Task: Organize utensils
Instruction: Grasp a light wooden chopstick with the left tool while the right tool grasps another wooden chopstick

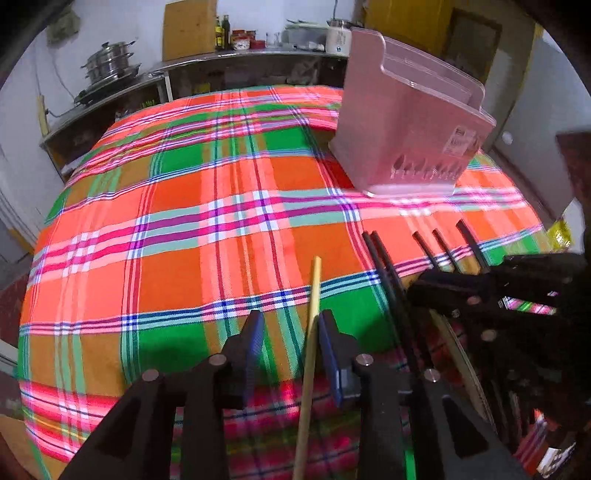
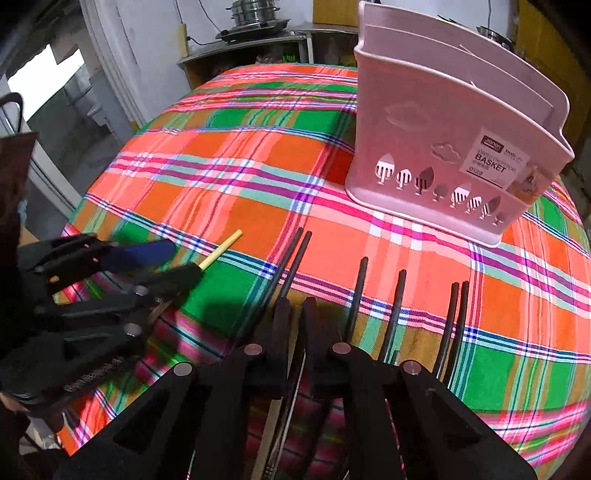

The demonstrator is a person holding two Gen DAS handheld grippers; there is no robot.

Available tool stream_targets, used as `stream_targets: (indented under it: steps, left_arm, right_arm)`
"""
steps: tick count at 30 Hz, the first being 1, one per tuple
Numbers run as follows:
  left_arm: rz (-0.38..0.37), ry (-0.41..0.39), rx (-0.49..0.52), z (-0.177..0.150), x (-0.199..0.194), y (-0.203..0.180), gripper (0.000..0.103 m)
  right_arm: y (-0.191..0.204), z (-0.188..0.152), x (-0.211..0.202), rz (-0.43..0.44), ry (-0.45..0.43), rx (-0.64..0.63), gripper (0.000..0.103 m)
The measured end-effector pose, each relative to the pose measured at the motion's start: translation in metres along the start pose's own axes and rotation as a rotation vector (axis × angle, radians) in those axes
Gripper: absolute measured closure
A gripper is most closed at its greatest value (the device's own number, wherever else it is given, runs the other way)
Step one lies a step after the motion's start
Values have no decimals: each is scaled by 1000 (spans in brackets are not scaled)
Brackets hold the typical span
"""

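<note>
A pink chopstick basket (image 2: 436, 140) stands upright at the far right of the plaid-covered table (image 2: 229, 173); it also shows in the left wrist view (image 1: 402, 125). Several black chopsticks (image 2: 360, 288) lie side by side on the cloth in front of it, ends towards the basket. My left gripper (image 1: 291, 332) is open. A pale bamboo chopstick (image 1: 312, 332) runs between its blue pads (image 1: 255, 339), against the right one and clear of the left. My right gripper (image 2: 296, 314) is shut on a second pale chopstick (image 2: 273, 413) at the near table edge, over the black chopsticks' near ends.
Behind the table runs a metal counter (image 1: 229, 59) with stacked steel pots (image 1: 110, 62), bottles (image 1: 221, 33) and jars. The cloth drops off the near edge below both grippers. My left gripper (image 2: 186, 260) is close to the right one's left side. Bare cloth spreads left of the basket.
</note>
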State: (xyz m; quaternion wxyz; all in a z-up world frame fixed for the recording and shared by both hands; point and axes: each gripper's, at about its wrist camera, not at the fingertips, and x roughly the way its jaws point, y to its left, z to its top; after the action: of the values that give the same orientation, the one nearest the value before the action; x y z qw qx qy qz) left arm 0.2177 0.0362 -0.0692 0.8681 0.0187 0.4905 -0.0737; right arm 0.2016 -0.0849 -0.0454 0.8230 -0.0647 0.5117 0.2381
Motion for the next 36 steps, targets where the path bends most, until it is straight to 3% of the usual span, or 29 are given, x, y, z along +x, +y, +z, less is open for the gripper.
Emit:
stream_targets:
  steps: [8, 12, 13, 20, 36]
  left_arm:
    - [56, -34, -9, -10, -4, 10, 73]
    - [88, -35, -7, -13, -7, 14, 94]
    - [82, -31, -16, -13, -7, 16, 98]
    - [-72, -31, -90, -2, -15, 26, 98]
    - [-139, -192, -88, 23, -100, 22, 98]
  right_arm:
    - [-14, 5, -17, 99, -67, 94, 97]
    - [-16, 8, -16, 119, -68, 119, 97]
    - [-17, 9, -16, 123, -71, 123, 97]
    - [-18, 11, -46, 125, -123, 112, 97]
    - [-22, 9, -85, 136, -195, 120, 97]
